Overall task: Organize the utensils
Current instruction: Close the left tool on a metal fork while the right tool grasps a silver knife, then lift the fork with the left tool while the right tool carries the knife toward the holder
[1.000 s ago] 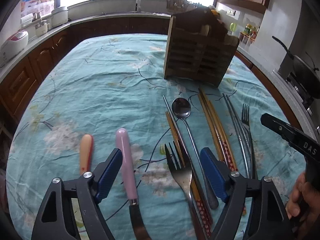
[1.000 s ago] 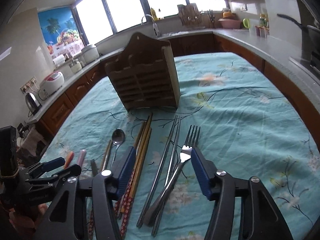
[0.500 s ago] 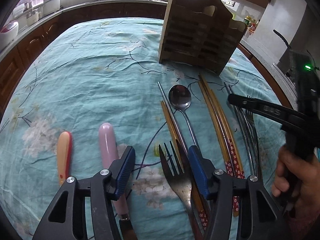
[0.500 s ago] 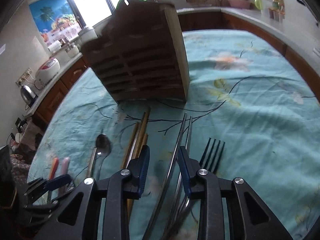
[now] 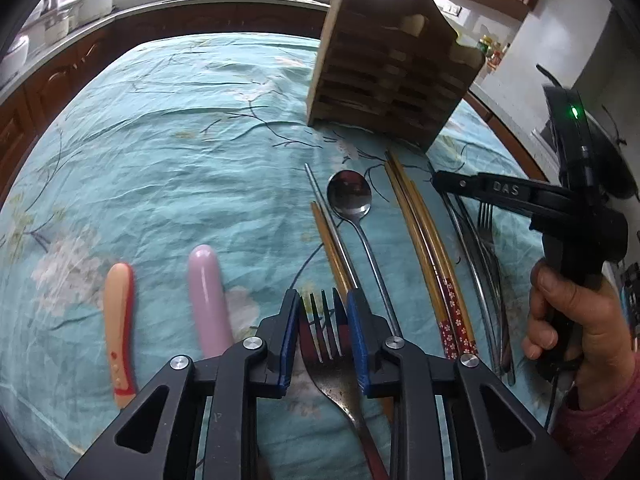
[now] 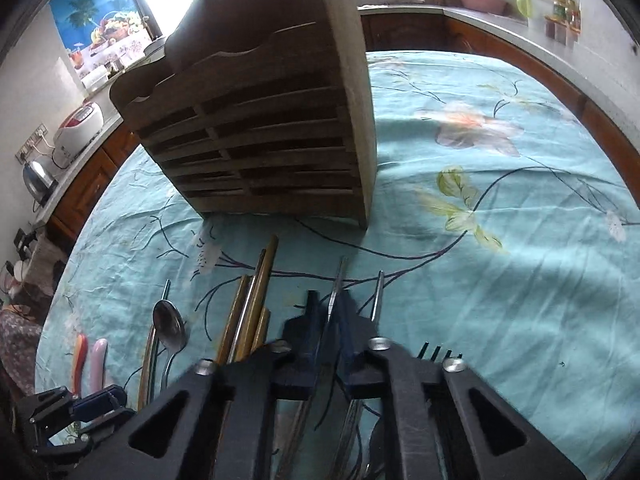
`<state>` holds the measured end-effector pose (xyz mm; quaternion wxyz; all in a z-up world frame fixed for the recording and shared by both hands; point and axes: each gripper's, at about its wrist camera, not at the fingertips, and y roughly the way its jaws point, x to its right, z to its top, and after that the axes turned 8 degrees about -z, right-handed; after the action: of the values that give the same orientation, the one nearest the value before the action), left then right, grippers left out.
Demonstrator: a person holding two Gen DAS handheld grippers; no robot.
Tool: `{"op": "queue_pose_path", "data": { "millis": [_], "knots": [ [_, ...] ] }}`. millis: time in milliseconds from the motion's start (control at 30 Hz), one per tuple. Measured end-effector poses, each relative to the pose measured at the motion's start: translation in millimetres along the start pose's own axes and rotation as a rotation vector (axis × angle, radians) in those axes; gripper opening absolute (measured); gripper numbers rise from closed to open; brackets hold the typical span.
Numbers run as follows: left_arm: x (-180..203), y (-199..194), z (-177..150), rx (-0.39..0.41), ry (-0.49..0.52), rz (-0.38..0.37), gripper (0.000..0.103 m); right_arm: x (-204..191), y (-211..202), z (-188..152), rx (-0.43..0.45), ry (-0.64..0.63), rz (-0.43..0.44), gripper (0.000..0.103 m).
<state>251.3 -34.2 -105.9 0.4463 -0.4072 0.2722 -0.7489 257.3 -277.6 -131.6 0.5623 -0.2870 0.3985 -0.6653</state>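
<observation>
Both pairs of fingers are clamped, the left gripper (image 5: 323, 334) on a fork (image 5: 334, 364) at 6 o'clock, the right gripper (image 6: 329, 354) on a metal chopstick (image 6: 335, 294), while the wooden holder (image 5: 390, 68) at 12 o'clock looks unfilled, so sorting seems barely begun.

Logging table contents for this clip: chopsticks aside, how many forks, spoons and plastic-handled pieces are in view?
Forks: 2
Spoons: 1
Plastic-handled pieces: 2
Total: 5
</observation>
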Motion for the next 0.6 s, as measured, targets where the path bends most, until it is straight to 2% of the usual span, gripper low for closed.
{"op": "queue_pose_path", "data": {
  "millis": [200, 600],
  "knots": [
    [2.0, -21.6, -0.6, 0.048, -0.008, -0.023, 0.022, 12.3, -21.9, -4.8, 0.035, 0.042, 0.051, 0.006],
    [17.9, -97.7, -7.8, 0.205, 0.022, -0.045, 0.022, 0.0, -95.5, -5.8, 0.157, 0.038, 0.124, 0.004]
  ]
}}
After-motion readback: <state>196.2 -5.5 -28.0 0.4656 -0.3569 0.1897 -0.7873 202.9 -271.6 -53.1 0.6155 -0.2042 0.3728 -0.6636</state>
